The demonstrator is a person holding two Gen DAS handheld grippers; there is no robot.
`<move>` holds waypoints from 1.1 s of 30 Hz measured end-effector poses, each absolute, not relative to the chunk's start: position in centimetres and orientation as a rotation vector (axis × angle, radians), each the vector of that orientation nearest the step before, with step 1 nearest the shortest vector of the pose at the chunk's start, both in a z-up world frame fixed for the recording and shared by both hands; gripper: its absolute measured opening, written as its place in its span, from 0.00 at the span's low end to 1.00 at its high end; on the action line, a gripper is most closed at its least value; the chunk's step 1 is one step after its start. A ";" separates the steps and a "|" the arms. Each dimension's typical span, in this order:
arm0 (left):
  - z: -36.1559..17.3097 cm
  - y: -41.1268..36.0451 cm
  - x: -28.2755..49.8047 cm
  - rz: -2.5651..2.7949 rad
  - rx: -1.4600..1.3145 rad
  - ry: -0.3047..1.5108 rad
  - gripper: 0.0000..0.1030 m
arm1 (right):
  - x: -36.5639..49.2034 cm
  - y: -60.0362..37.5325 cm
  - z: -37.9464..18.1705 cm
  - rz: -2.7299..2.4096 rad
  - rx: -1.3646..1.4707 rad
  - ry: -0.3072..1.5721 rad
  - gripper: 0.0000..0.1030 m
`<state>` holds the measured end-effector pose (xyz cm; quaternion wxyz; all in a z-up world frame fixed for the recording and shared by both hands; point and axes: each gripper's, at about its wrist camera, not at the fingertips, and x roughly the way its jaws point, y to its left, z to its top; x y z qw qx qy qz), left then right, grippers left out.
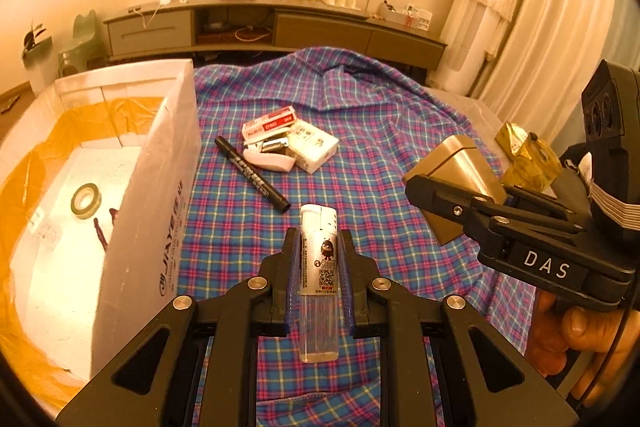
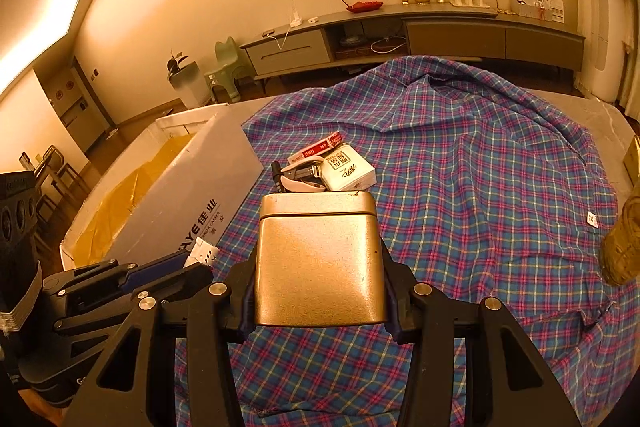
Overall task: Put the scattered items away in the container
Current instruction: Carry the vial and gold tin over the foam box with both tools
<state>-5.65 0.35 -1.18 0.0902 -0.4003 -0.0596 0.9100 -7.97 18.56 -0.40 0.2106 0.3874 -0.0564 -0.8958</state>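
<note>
My left gripper (image 1: 319, 247) is shut on a clear lighter (image 1: 319, 283) with a white cap, held above the plaid cloth, right of the white foam box (image 1: 152, 187). My right gripper (image 2: 318, 279) is shut on a metal tin (image 2: 318, 259); the tin also shows in the left wrist view (image 1: 460, 167). On the cloth lie a black marker (image 1: 252, 179), a white stapler (image 1: 268, 157), a red staple box (image 1: 270, 123) and a white pack (image 1: 312, 145). A tape roll (image 1: 85, 201) lies inside the box.
The box is lined with yellow plastic (image 1: 48, 131) and stands at the left edge of the plaid cloth (image 2: 480, 187). Gold-wrapped items (image 1: 524, 155) sit at the right behind the right gripper. A TV cabinet (image 1: 280, 27) stands beyond the bed.
</note>
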 end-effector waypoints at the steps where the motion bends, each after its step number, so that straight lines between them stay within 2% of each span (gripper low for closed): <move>1: -1.0 0.4 -5.5 2.707 -1.186 -0.179 0.17 | -7.7 18.6 -0.1 -2.492 1.066 -0.159 0.48; 33: 5.0 -2.2 -0.2 2.780 -1.013 -0.233 0.17 | -0.9 14.6 6.4 -2.549 0.841 -0.037 0.48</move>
